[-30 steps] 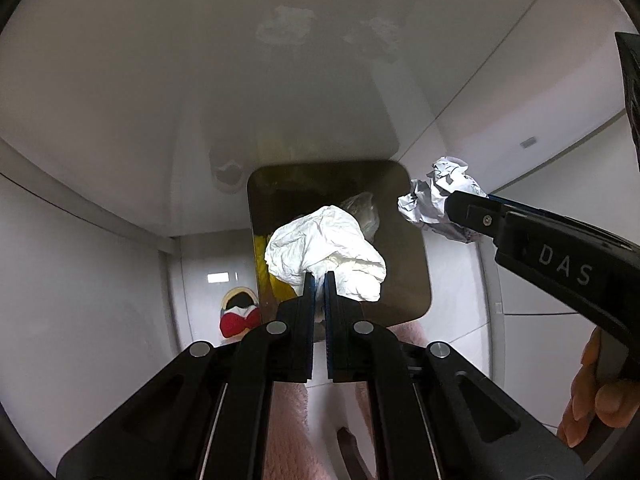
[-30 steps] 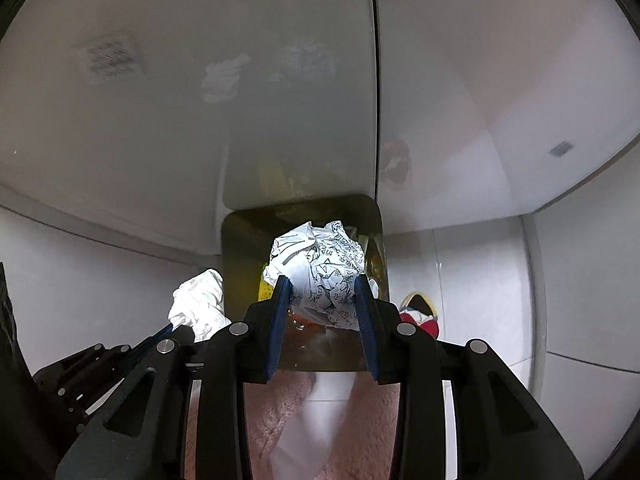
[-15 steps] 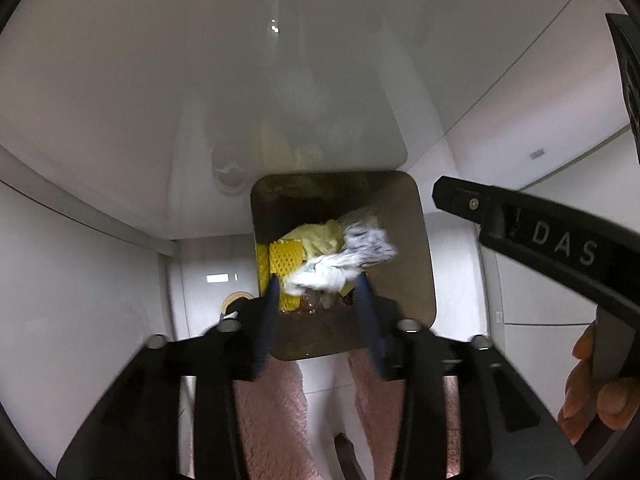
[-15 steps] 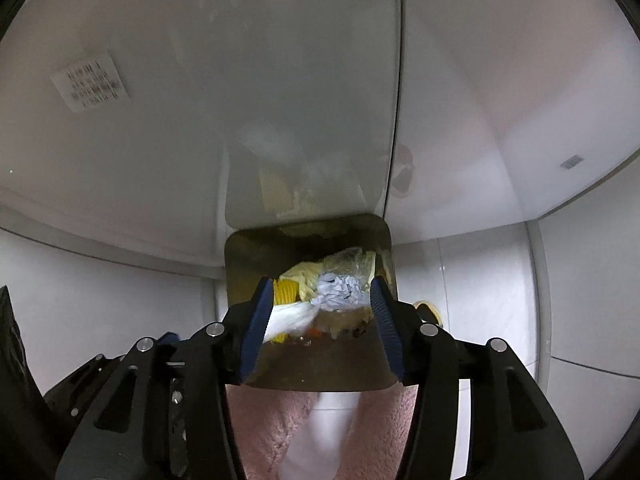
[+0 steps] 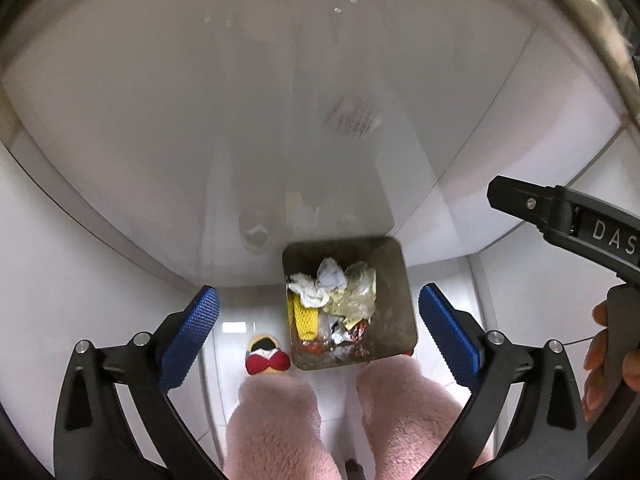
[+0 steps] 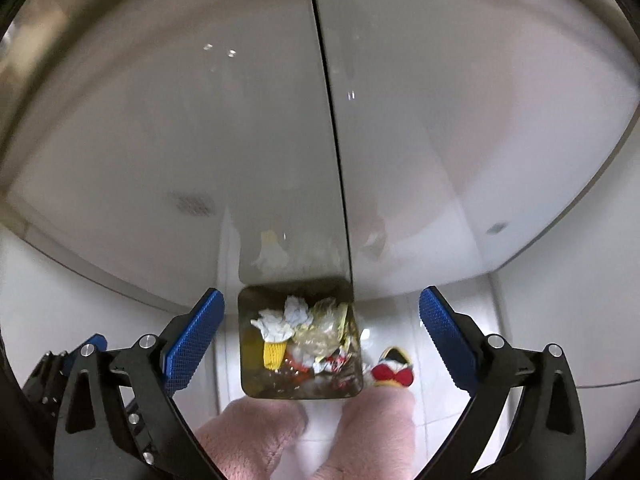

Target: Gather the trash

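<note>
**Both tongs wide over the bin**

White floor tiles (image 5: 248, 248) and glossy white cabinet doors (image 6: 200, 140) fill most of the room, the doors faintly mirroring whatever stands before them. Against the doors sits a small square bin (image 5: 400, 280), and it holds the trash: a crumpled white tissue (image 5: 314, 296), a paper ball (image 5: 332, 274) touching it, clear plastic wrap (image 5: 360, 292) beside those, a yellow foam net (image 5: 306, 322) along one wall, and bits of foil and red wrappers lower down (too jumbled to sort out).

Above the bin, the left gripper (image 5: 318, 328) points steeply down, its jaws opening and already spread wider than the bin itself; nothing is between the blue pads (image 5: 192, 328). The right gripper (image 6: 320, 332) is in the same case, jaws opening, spread far apart, holding nothing. From the left view its black arm juts in at the side, with the person's hand (image 5: 608, 356) on the handle.

Two legs in pink fleece (image 5: 280, 424) stand just at the bin's near edge. A red-and-yellow slipper (image 5: 266, 356) lies on the tiles just beside the bin.
</note>
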